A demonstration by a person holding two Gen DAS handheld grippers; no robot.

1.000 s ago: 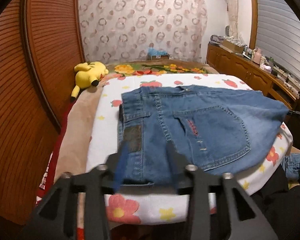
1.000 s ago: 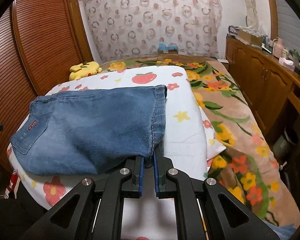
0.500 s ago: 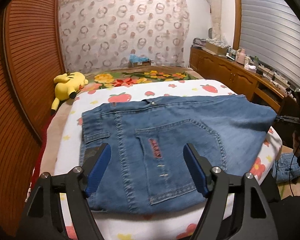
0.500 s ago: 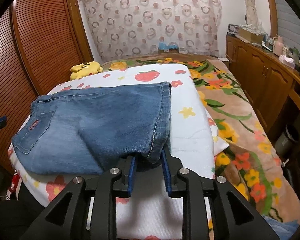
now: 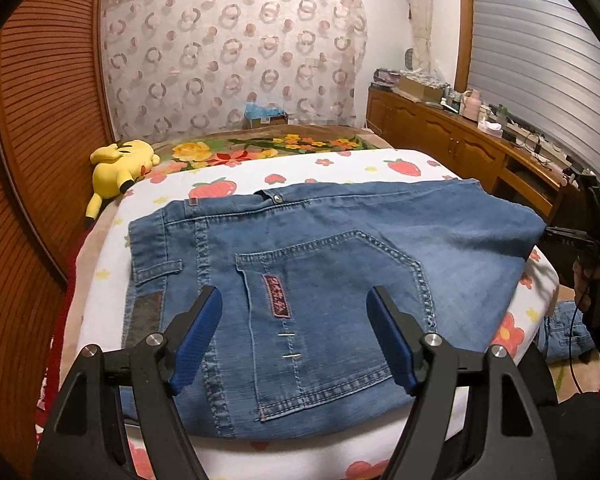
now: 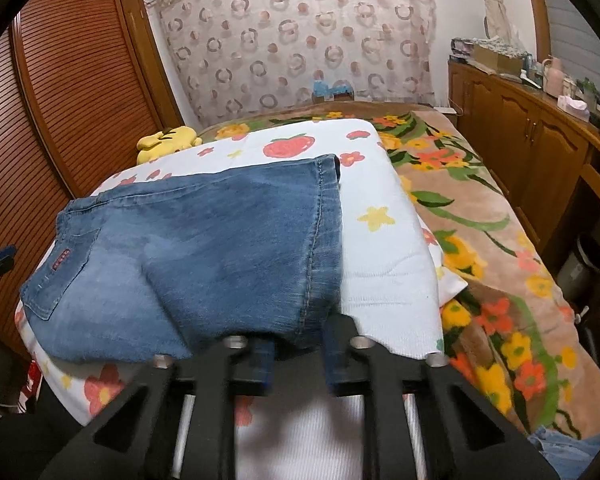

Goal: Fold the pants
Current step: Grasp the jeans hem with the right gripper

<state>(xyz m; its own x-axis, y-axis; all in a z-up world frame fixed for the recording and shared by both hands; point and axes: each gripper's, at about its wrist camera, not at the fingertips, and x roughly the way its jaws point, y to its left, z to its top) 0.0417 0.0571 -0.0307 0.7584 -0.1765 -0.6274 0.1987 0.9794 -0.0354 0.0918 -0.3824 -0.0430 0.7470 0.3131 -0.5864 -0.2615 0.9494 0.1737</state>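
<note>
Left wrist view | folded blue denim pants (image 5: 320, 280) on white strawberry-print quilt (image 5: 236, 172) | left gripper (image 5: 294, 332) fingers wide apart, empty | right gripper (image 6: 298, 354) fingers parted, empty, at hem | risk: right fingers may snag hem, undoing fold.

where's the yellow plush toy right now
The yellow plush toy lies at the far left edge of the bed, beside the wooden slatted wall and beyond the folded jeans; the right wrist view shows it too.
</note>
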